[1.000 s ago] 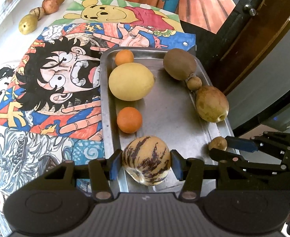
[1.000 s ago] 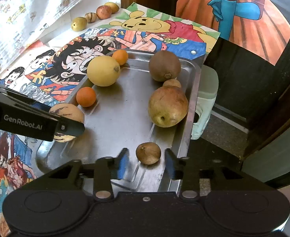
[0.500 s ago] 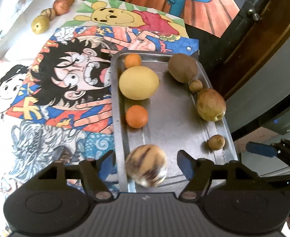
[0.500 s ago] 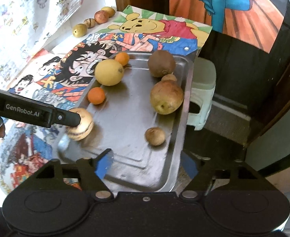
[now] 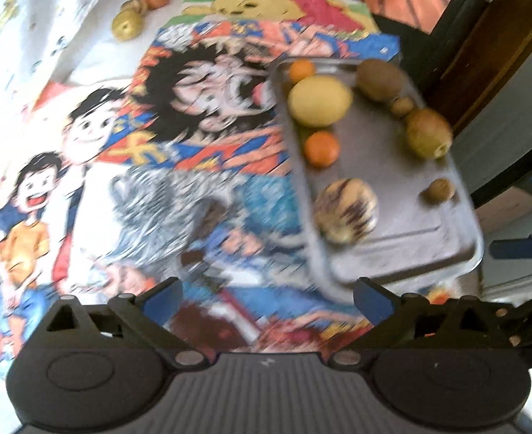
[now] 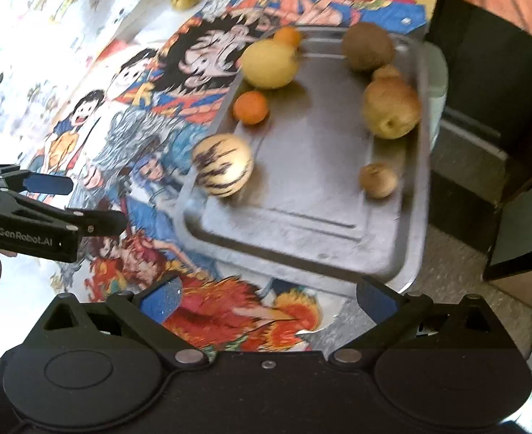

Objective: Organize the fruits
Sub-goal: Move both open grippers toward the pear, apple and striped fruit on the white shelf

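Cartoon posters (image 5: 208,115) cover the table; both views are motion-blurred. Metal tray (image 6: 302,231) sits at the table's right edge, overhanging a pale stool (image 6: 438,83).

Tray contents:
- left side, far to near: small orange (image 6: 287,36) in the far-left corner, yellow lemon-like fruit (image 6: 269,64) touching it, second orange (image 6: 250,107), striped pepino melon (image 6: 223,165) against the left wall.
- right side, far to near: brown kiwi-like fruit (image 6: 367,51), small brown fruit (image 6: 386,72), yellow-green pear-like fruit (image 6: 391,109), small brown fruit (image 6: 378,180) on its own.

Four loose fruits (image 5: 126,23) lie at the table's far-left edge.

Left gripper (image 5: 267,294): fingers spread wide, holding nothing, over the posters near the tray's near-left corner. Right gripper (image 6: 267,294): fingers spread wide, holding nothing, just short of the tray's near edge.
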{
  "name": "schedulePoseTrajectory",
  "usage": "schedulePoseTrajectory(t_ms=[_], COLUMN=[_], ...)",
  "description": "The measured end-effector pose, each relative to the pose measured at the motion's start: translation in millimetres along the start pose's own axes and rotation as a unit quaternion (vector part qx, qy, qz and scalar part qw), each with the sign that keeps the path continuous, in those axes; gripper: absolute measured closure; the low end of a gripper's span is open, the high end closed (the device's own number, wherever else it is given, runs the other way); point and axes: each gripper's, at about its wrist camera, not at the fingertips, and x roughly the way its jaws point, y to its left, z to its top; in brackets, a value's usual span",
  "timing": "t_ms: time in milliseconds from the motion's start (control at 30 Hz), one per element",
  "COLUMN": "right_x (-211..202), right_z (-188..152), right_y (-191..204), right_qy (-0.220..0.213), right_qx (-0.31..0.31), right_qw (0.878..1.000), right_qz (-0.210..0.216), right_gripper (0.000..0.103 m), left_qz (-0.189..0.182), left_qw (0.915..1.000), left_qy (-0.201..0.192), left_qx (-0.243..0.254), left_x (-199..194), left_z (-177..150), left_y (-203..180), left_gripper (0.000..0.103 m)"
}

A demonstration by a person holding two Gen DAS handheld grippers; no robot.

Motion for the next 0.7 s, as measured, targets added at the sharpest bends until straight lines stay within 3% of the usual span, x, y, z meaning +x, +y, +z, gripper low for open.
schedulePoseTrajectory(t_ms=[267, 700], right_x=[12, 14], right_z=[13, 65], right_y=[24, 60], right_qy=[0.023, -0.002], right_qx=[-0.008, -0.025], right_qw=[1.0, 0.999], right_qz=[0.016, 0.029], right_gripper=[0.001, 0.001], left_qz=[0.053, 0.08], left_qw=[0.9974, 0.9945], left_qy=[0.044, 0.026], left_qx=[-0.024, -0.063], left_x=[-1, -23], left_z=[-20, -11], left_y=[38, 91], left_gripper=[0.001, 0.001])
